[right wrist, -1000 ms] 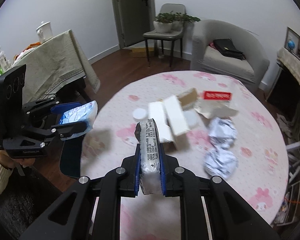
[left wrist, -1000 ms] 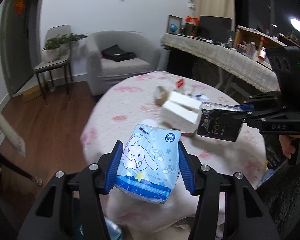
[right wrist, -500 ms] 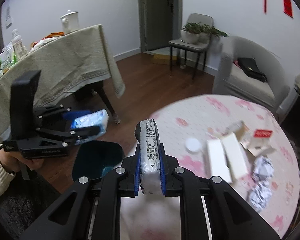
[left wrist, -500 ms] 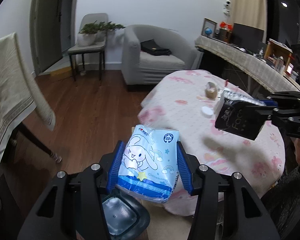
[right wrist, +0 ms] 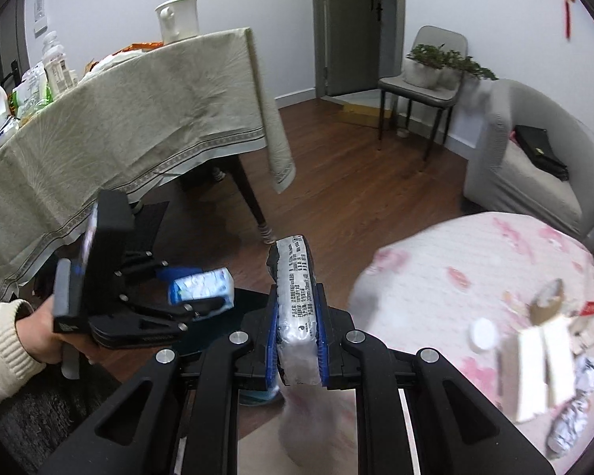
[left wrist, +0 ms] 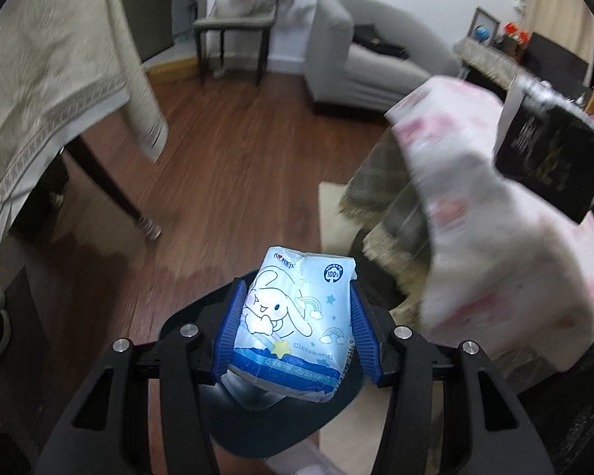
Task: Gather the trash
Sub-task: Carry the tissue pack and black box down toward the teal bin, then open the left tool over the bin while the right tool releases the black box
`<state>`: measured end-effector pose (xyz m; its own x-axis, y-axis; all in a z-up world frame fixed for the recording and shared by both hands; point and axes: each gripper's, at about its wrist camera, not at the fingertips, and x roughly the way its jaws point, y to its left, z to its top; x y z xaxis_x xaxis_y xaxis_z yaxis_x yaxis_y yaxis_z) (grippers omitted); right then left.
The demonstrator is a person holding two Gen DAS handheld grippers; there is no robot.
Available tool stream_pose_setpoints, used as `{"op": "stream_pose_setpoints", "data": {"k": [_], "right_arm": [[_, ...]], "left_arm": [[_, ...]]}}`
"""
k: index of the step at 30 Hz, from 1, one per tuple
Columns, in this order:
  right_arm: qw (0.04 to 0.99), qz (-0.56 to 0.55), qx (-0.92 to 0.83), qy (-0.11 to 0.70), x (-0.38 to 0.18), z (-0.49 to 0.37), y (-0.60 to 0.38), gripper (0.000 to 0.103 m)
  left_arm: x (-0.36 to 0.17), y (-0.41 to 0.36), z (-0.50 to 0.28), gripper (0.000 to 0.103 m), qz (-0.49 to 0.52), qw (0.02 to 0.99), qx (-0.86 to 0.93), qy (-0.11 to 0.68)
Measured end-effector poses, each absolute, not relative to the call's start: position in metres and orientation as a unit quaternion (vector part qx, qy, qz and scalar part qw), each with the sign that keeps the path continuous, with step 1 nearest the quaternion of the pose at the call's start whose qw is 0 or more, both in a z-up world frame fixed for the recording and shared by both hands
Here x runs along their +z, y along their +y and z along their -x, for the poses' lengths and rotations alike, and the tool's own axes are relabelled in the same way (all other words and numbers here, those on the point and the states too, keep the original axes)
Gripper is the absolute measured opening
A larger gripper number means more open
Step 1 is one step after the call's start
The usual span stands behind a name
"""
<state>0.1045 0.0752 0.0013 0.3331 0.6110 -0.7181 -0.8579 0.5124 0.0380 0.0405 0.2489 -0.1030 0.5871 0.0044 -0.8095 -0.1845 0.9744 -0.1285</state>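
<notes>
So on my left wrist feed the left gripper (left wrist: pixel 295 326) is clamped on a light blue tissue pack (left wrist: pixel 297 316) with a cartoon white bunny, rainbows and a yellow star printed on it; it sits low centre in the frame, blue pads pressing both sides, slightly crumpled at the bottom. Right under it there's a dark bin (left wrist: pixel 281 415) with something clear inside, on the wood floor. The right gripper (right wrist: pixel 297 340) is pinched tight on a thin black packet (right wrist: pixel 295 304), seen edge-on in the right wrist view with a white printed label strip running along it, bottom centre of that frame. Same packet shows up at the far right of the left view (left wrist: pixel 550 158) as a black face with pale lettering, blurred, hanging over the pink-patterned round table (left wrist: pixel 514 237). Left gripper is angled steeply down toward the floor. The right view gives me what the left one can't: the hand (right wrist: pixel 47 340) in a cream knit sleeve holding the left gripper's handle at lower left, with the tissue pack (right wrist: pixel 202 287) poking out sideways, plus the leftover trash on the table at lower right, white cartons (right wrist: pixel 538 364), a white cap (right wrist: pixel 483 332) and crumpled foil (right wrist: pixel 570 419).
</notes>
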Motion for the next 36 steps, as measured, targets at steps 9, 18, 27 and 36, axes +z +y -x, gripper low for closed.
{"op": "stream_pose_setpoints", "data": {"k": [9,18,27,36], "right_arm": [[0.774,0.192,0.472,0.376,-0.029,-0.099,0.125,0.016],[0.759,0.205,0.477,0.394,-0.051,-0.1,0.154,0.016],[0.755,0.217,0.472,0.401,-0.066,-0.099,0.166,0.016],[0.742,0.217,0.471,0.425,-0.092,-0.103,0.177,0.016]], "left_arm": [[-0.148,0.284,-0.032,0.055,0.124,0.853,0.072,0.502],[-0.173,0.286,-0.028,0.056,0.117,0.841,0.055,0.525],[-0.164,0.293,-0.024,0.076,0.133,0.848,0.058,0.509],[-0.116,0.307,-0.007,0.071,0.139,0.878,0.104,0.445]]}}
